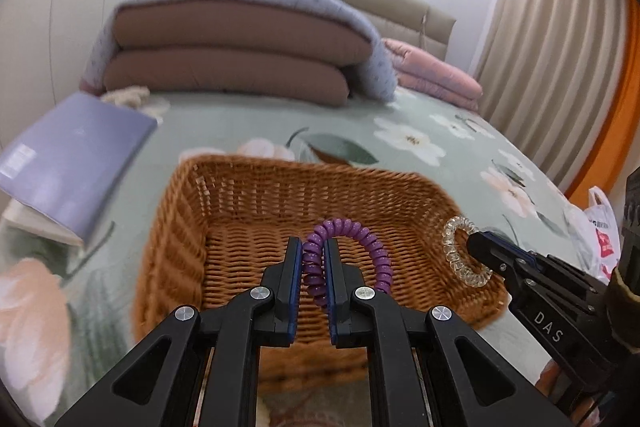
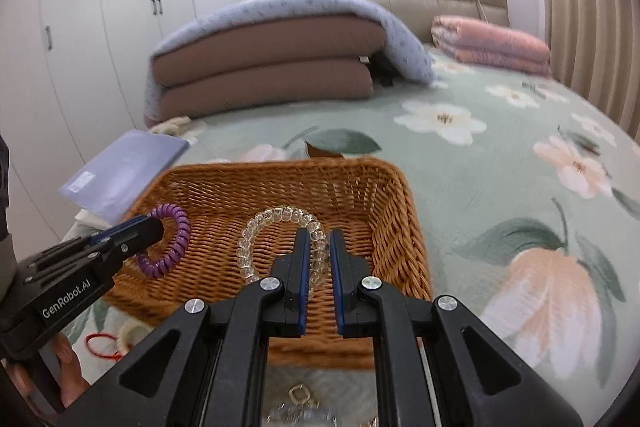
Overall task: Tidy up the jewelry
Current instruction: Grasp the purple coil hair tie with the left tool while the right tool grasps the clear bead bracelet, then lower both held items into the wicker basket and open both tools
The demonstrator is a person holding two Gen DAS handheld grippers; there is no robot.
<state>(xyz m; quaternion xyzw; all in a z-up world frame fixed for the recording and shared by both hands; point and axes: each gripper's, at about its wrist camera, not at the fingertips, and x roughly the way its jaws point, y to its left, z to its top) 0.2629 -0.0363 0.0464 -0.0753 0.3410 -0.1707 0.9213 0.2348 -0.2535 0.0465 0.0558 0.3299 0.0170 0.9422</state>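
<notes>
Over the basket (image 1: 248, 211), left wrist view: my left gripper (image 1: 313, 259) is narrowed onto the purple coil (image 1: 360, 239), pinched at its left arc, above the basket floor. At the right rim, the right gripper (image 1: 476, 245) carries the clear coil (image 1: 460, 251). I judge the step to be release: lower before opening, so the coil does not bounce out.

Right wrist view: my right gripper (image 2: 319, 251) is clamped on the clear coil (image 2: 276, 223) above the basket (image 2: 396, 211). Red band (image 2: 100, 345) and other small pieces lie on the floral bed (image 2: 500, 179); folded quilts (image 2: 272, 59), wardrobe (image 2: 120, 19) beyond.
</notes>
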